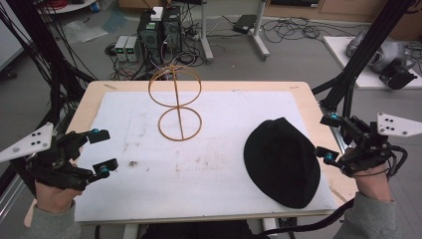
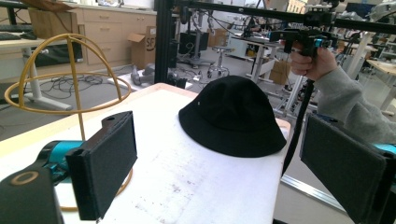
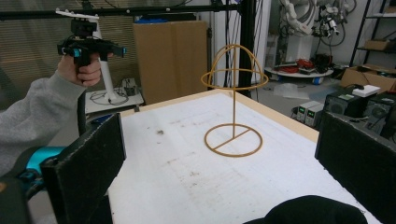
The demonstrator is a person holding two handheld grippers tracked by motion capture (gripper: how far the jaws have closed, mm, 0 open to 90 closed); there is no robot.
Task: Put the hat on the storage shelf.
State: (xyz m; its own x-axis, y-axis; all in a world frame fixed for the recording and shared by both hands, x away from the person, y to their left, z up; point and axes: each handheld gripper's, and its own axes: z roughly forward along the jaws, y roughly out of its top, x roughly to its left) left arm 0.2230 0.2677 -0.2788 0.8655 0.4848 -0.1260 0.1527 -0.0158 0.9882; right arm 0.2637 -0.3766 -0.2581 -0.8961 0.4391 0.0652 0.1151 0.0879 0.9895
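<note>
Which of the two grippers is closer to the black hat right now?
The right gripper, at the table's right edge beside the black hat. The left gripper is across the white mat, both open.

Matt cloth hat — scuffed white mat.

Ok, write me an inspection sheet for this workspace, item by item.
Surface: white mat on a wooden table, faintly smudged and scuffed.
Job's things: black hat lying flat at the mat's right side; yellow wire hat stand upright near the far edge, bare.
Clutter: nothing seen on the mat.
Grippers: left gripper at the left edge, jaws open, holding nothing; right gripper beside the hat, jaws open, holding nothing.
Cables: black cable trailing from the right gripper below the table edge.
Surroundings: computer towers and loose floor wiring beyond the table; black frame posts on both sides.
</note>
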